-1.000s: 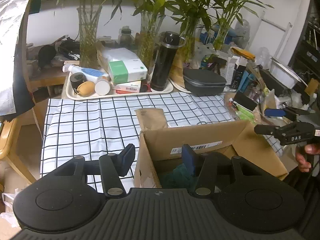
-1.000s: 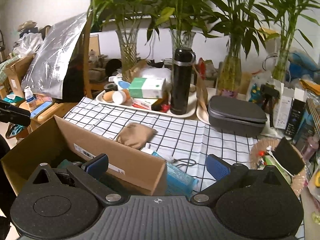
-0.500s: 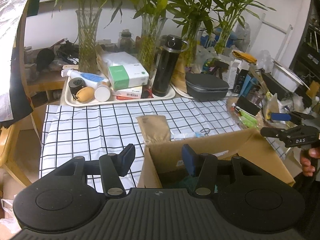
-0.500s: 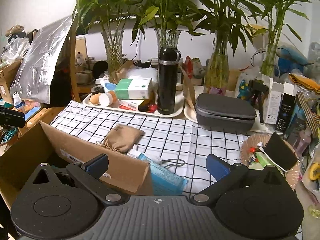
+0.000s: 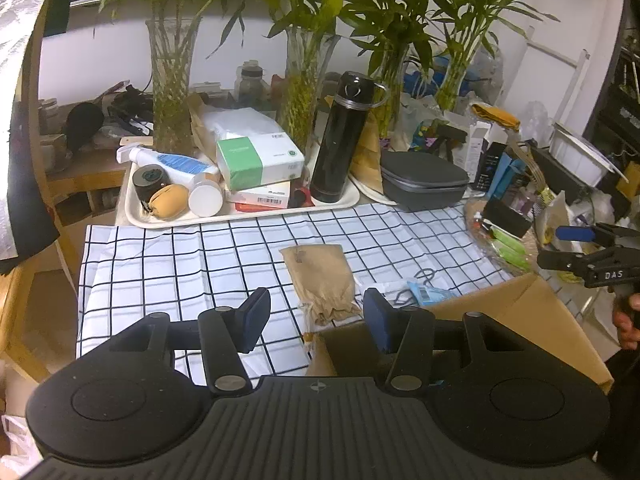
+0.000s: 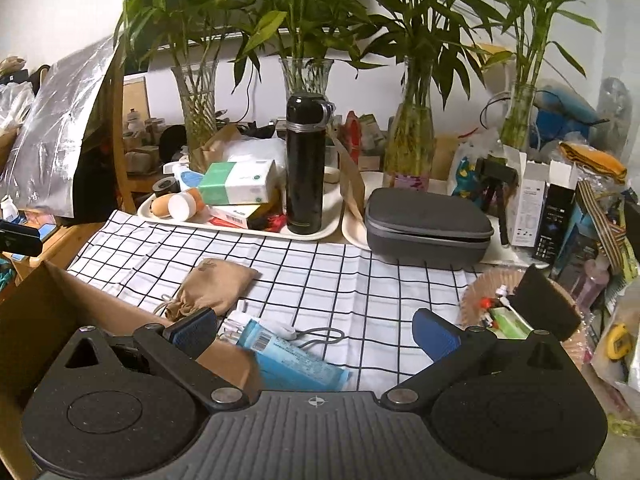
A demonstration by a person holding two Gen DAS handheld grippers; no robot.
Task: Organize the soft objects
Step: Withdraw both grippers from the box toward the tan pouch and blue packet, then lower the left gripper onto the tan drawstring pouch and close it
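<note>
The brown drawstring pouch (image 5: 322, 282) lies flat on the checked cloth (image 5: 168, 264), just beyond the cardboard box (image 5: 532, 316). The left gripper (image 5: 316, 320), jaws apart and empty, lines up on it; pinching the bunched neck should lift it cleanly. The right gripper (image 6: 316, 330) hangs spread over a blue packet (image 6: 292, 360). Since a second ago, both have pulled back and the box has slid nearer.

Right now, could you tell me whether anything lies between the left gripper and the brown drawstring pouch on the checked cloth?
Nothing visible does: the left gripper is open, and the brown drawstring pouch lies just ahead on bare checked cloth.
</note>
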